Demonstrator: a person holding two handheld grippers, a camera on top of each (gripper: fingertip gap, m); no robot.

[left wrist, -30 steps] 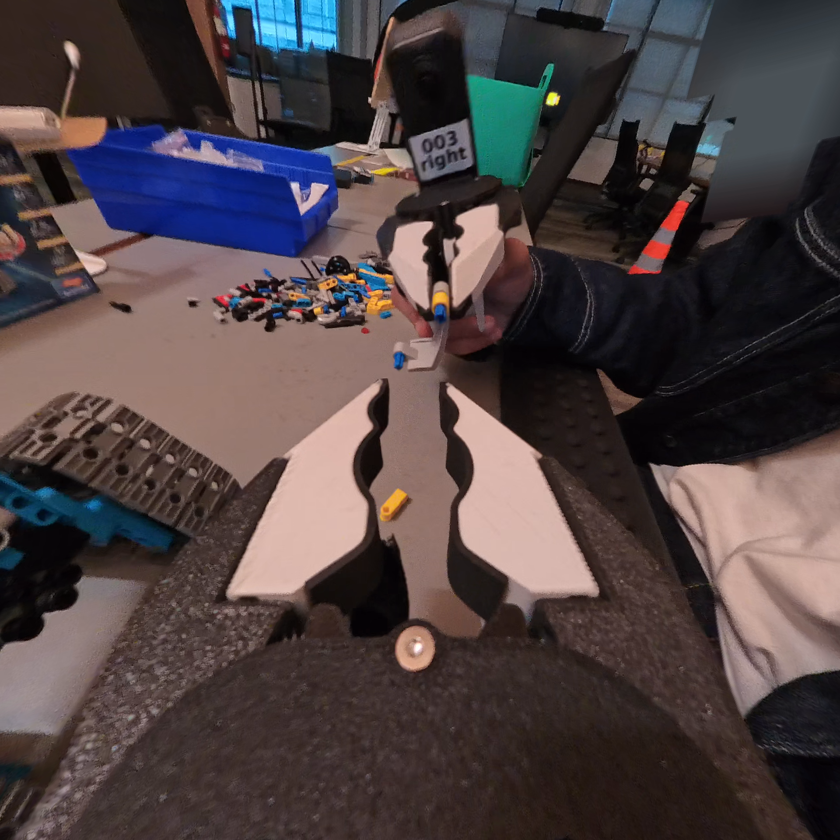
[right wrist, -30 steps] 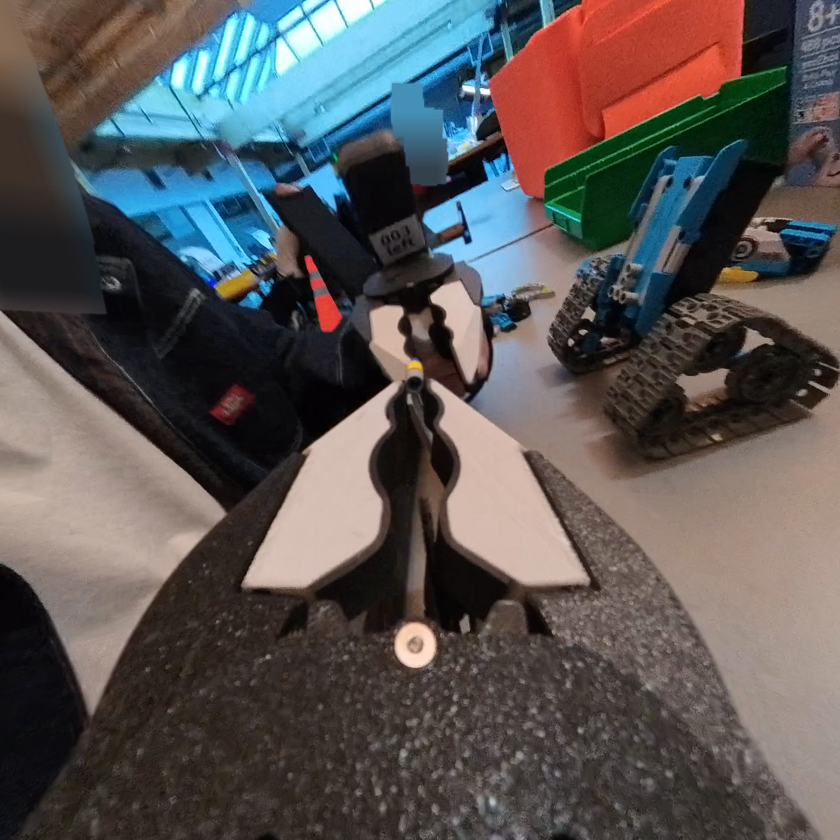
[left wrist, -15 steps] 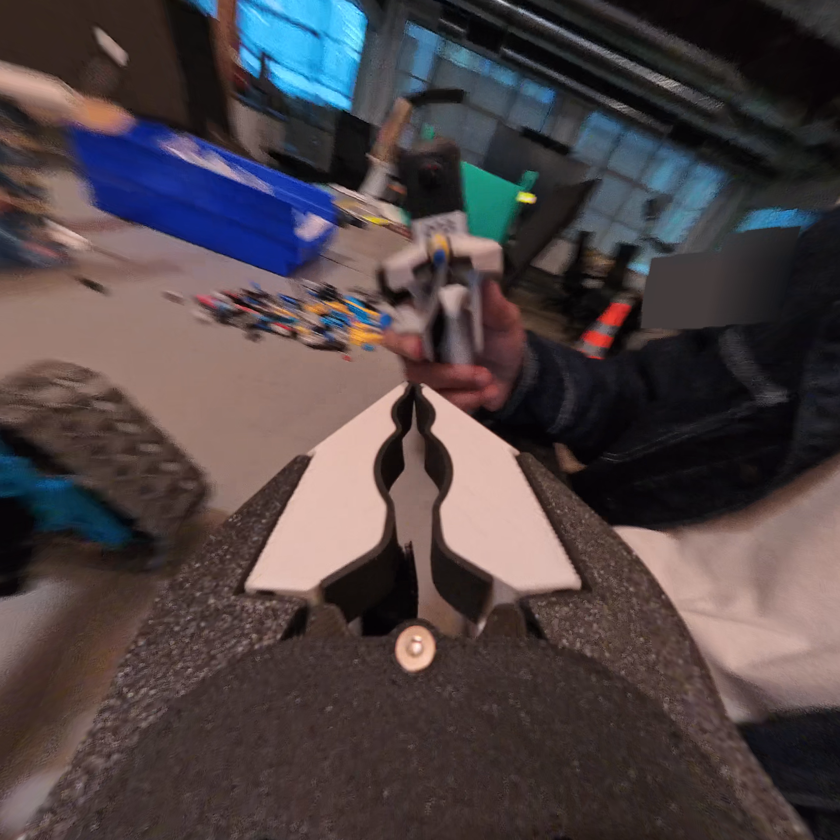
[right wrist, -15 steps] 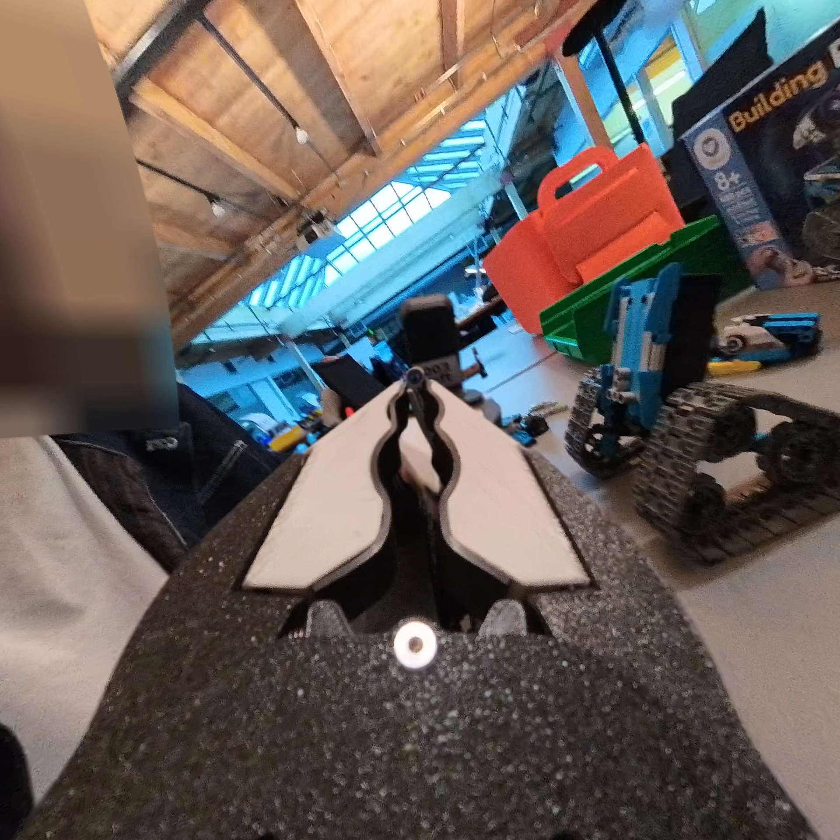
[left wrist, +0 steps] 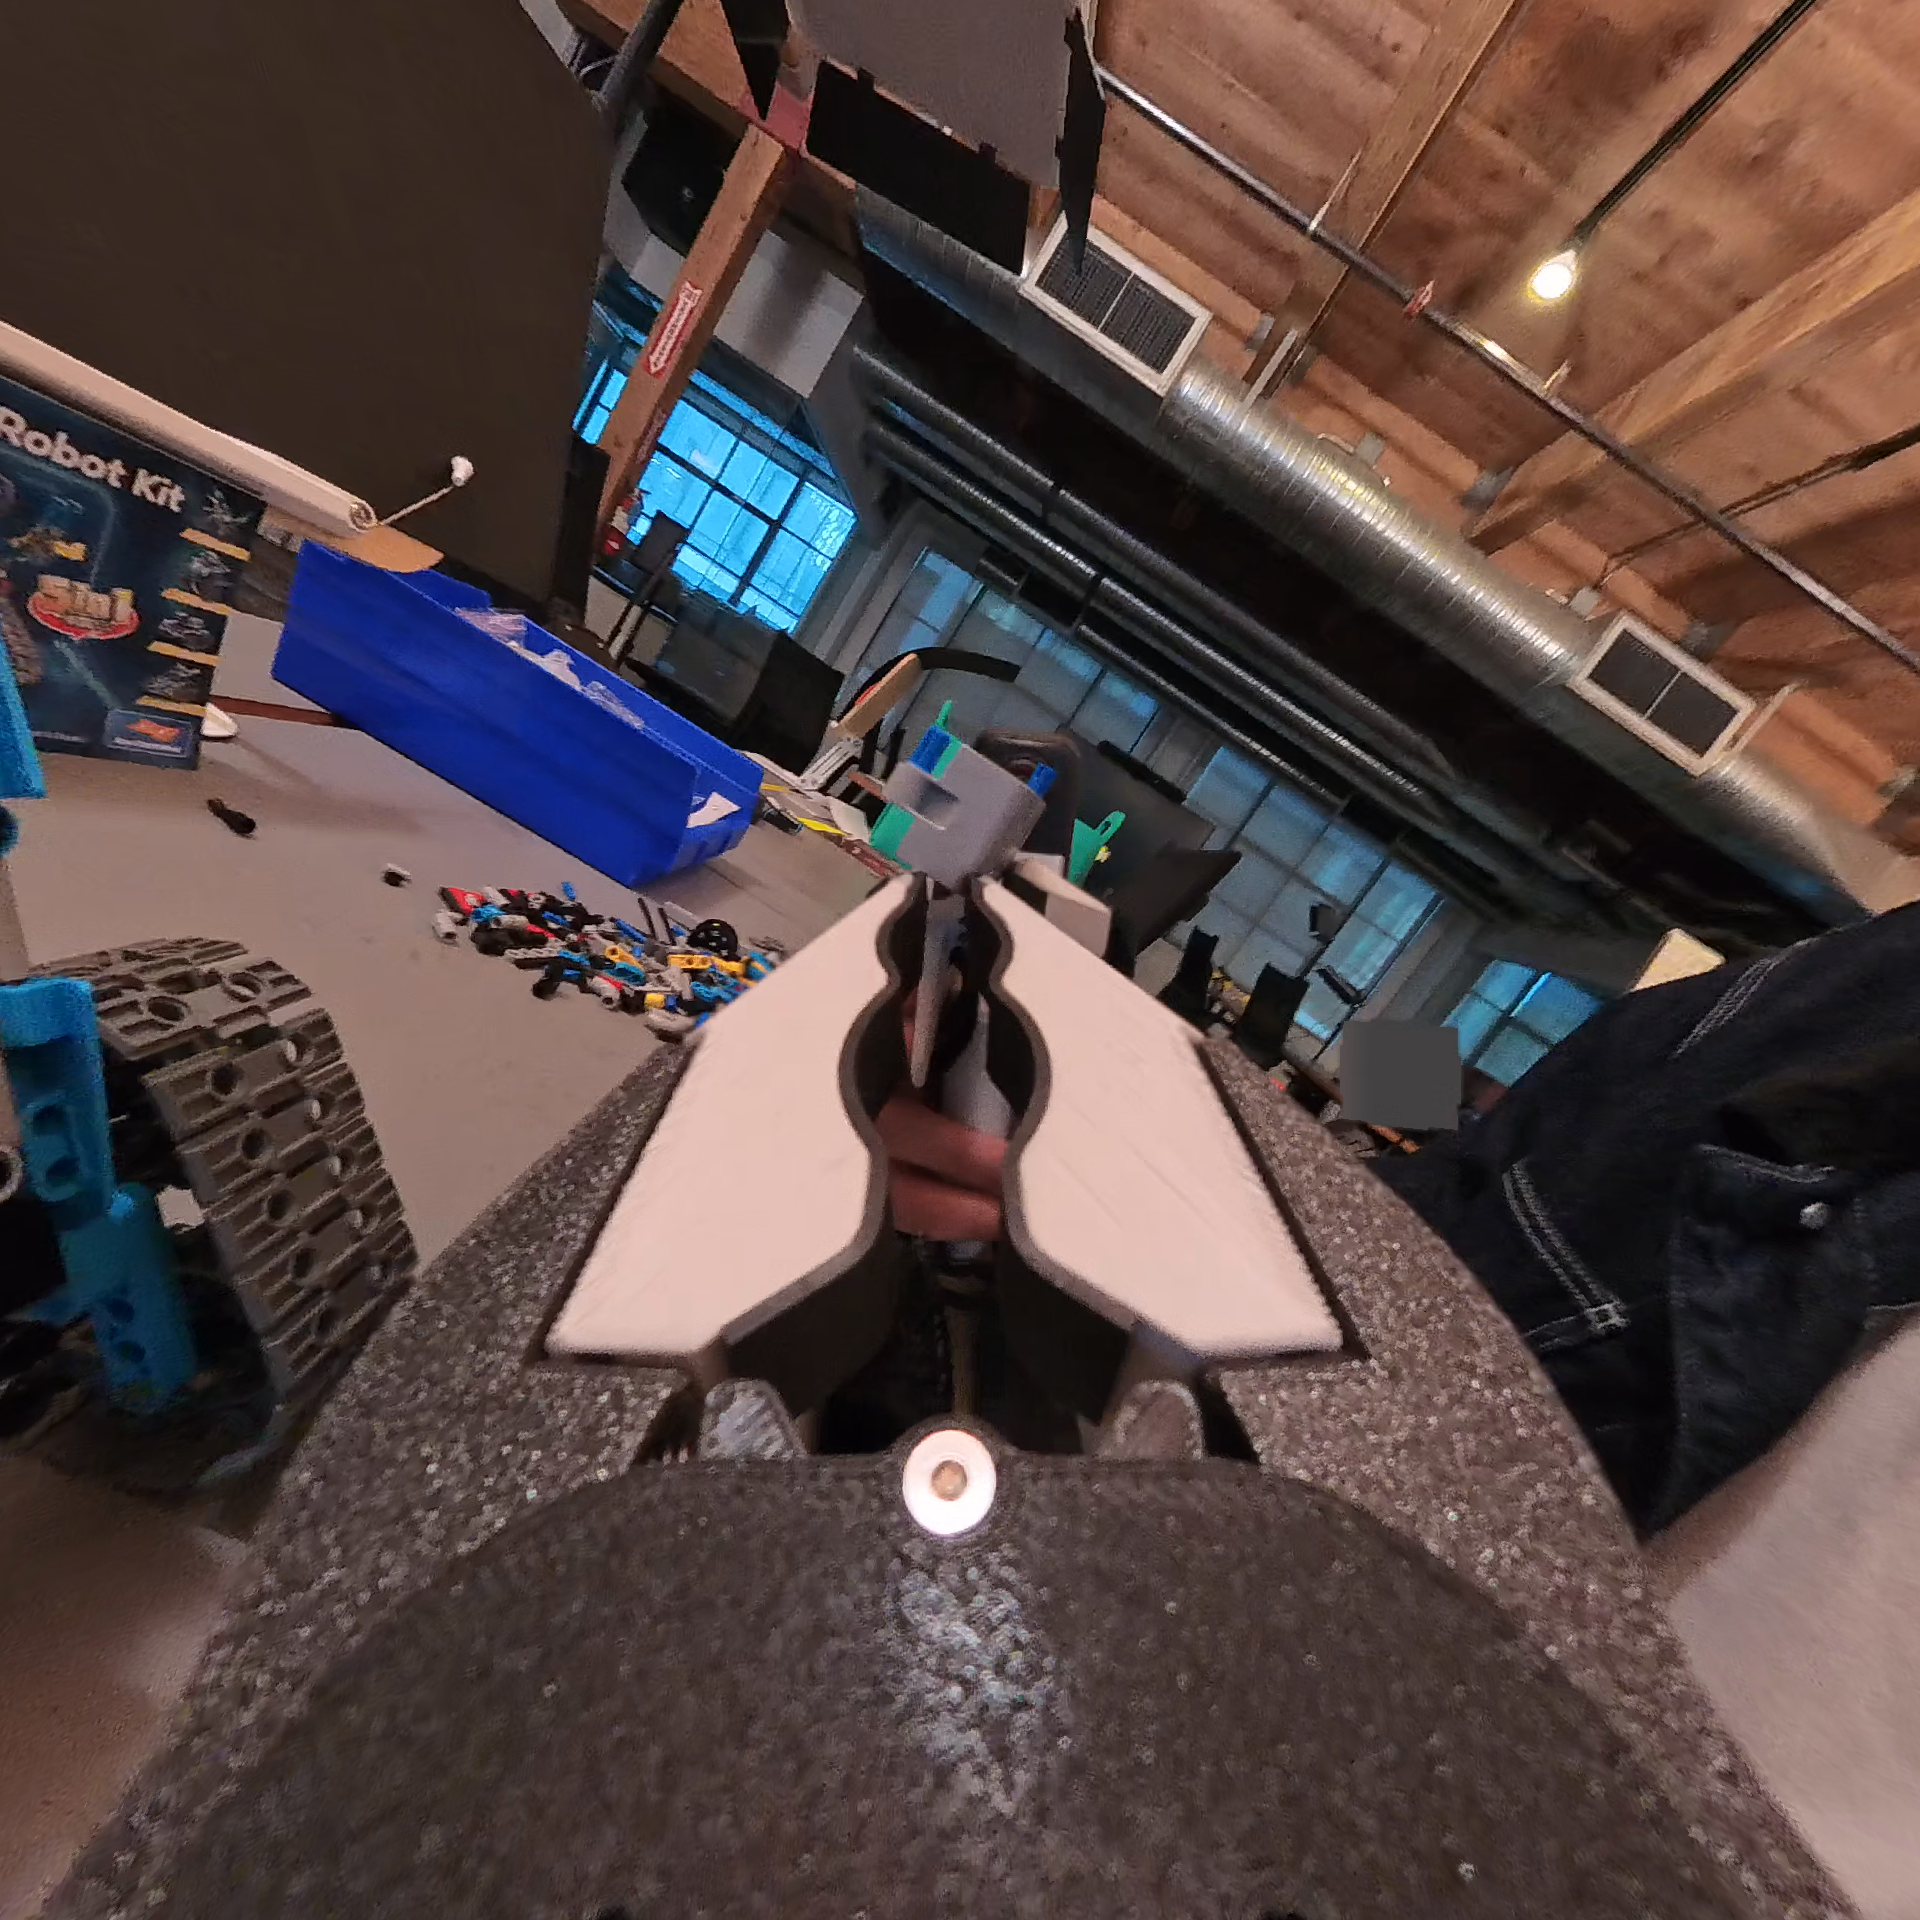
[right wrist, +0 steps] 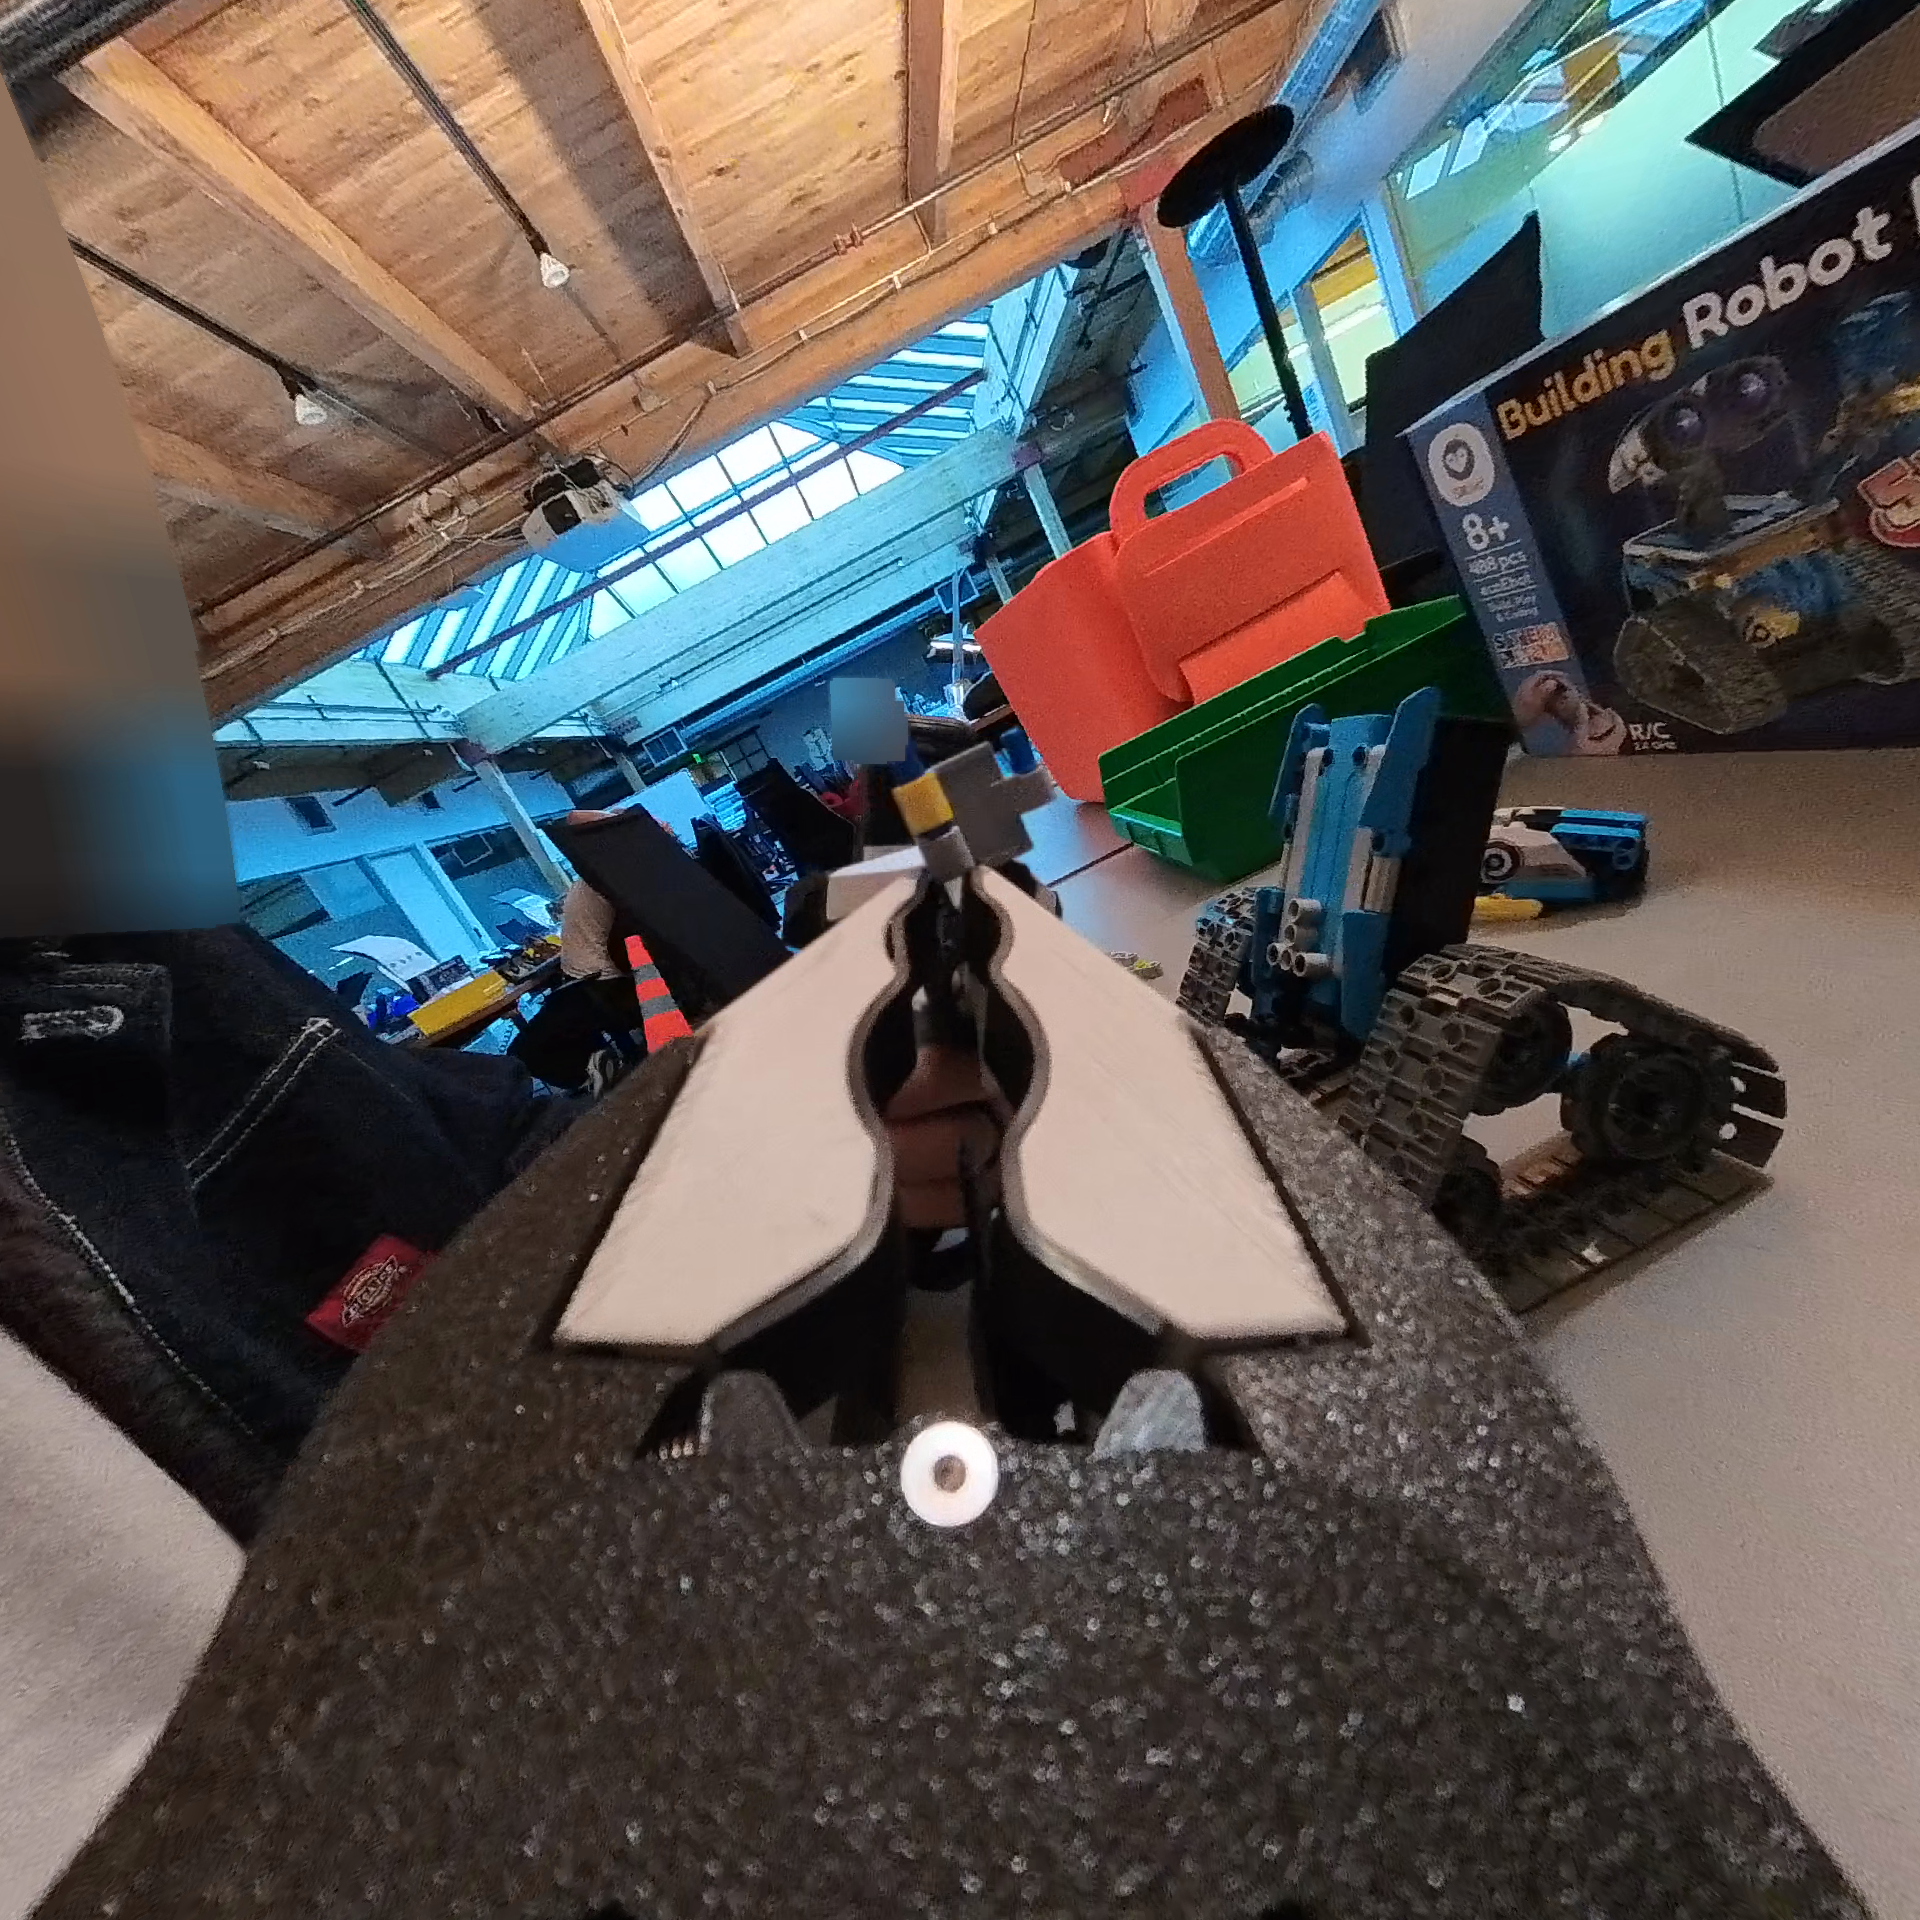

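My left gripper [left wrist: 940,888] is raised off the grey table [left wrist: 312,862] with its jaws shut. Its tips sit right under a small grey brick piece [left wrist: 961,810] that carries blue pins. I cannot tell whether the tips grip that piece or anything else. My right gripper [right wrist: 945,883] faces it, shut on a thin axle with a yellow collar [right wrist: 920,805] and the same grey piece [right wrist: 987,805] at its end. Each gripper shows just behind the other's tips, with a hand visible through the finger gaps.
A grey-tracked blue vehicle model [left wrist: 239,1122] [right wrist: 1455,1039] stands on the table beside the grippers. A pile of small loose parts [left wrist: 613,951], a blue bin [left wrist: 499,717], a green bin [right wrist: 1278,748], an orange bin [right wrist: 1195,592] and a kit box [right wrist: 1714,520] lie farther off. A person's denim jacket [left wrist: 1714,1143] is close by.
My left gripper has shut, lifted off the table and tilted upward to meet the right gripper's piece. The right gripper has tilted up too, still holding its axle piece.
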